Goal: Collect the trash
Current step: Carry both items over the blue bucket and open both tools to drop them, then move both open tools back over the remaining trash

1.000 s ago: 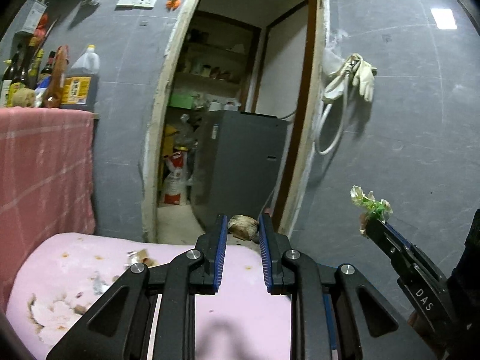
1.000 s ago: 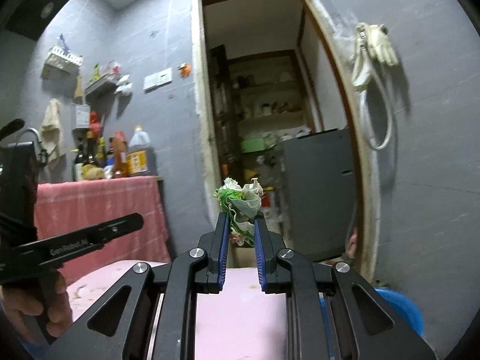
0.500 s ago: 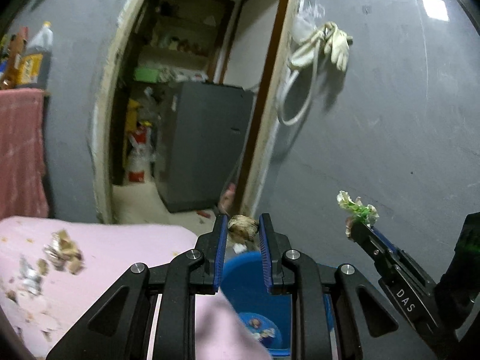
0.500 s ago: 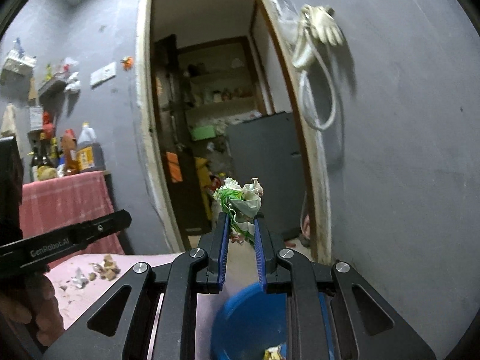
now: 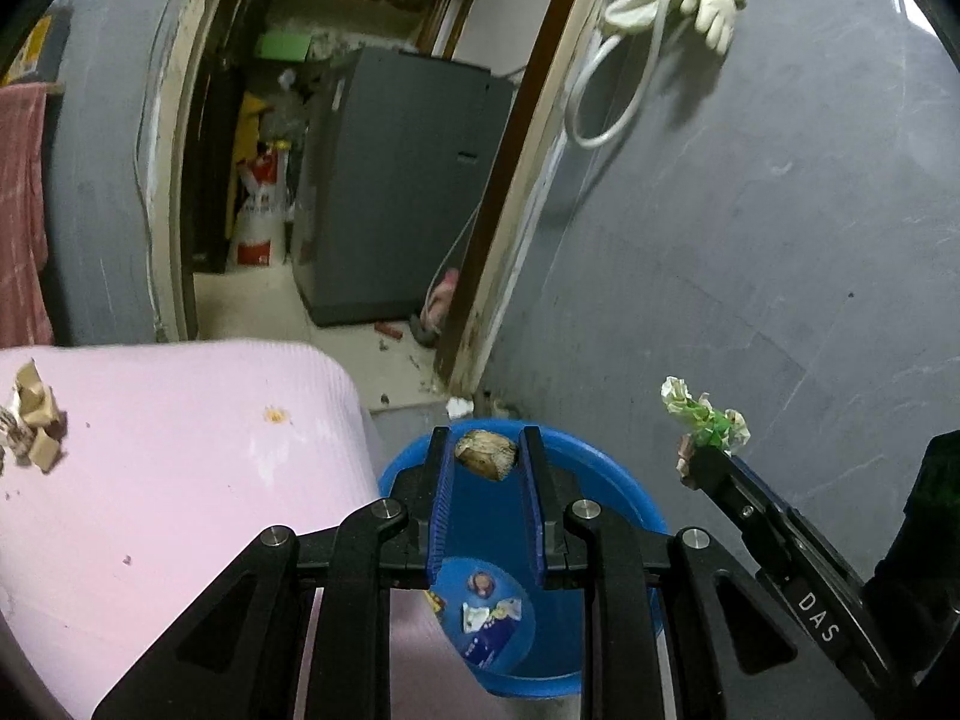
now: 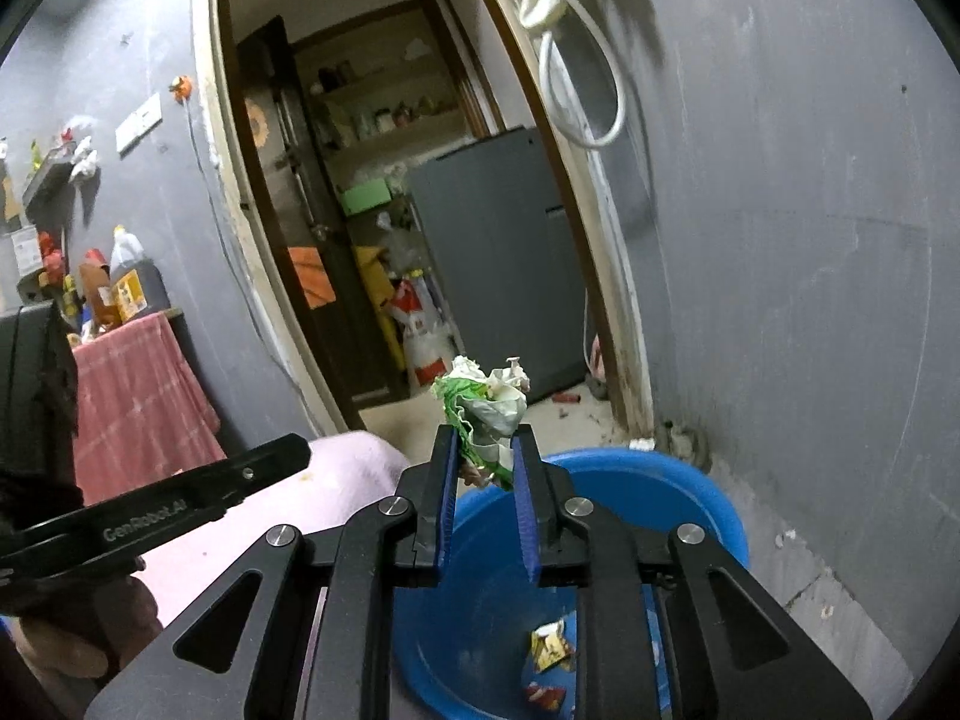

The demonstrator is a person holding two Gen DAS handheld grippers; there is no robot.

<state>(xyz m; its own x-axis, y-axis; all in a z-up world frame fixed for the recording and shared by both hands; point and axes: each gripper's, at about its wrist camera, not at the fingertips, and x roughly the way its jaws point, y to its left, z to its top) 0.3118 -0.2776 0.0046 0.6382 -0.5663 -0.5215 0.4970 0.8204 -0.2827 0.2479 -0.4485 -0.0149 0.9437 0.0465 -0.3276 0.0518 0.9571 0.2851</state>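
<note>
**Release Hazards Above the Basin**

The left gripper [image 5: 485, 468] pinches a brown lump [image 5: 486, 461] over the blue basin [image 5: 606, 474]. The right gripper [image 6: 483, 468] pinches a crumpled green-and-white wrapper [image 6: 483, 414]; its jaws have just been opening slightly, with the wrapper between them. The basin sits on the floor just beside the pink tabletop [image 5: 180, 450].

Risk: the light wrapper could snag on a pad or drift past the rim. The lump may bounce out. More scraps [image 5: 33, 420] remain on the tabletop.
</note>
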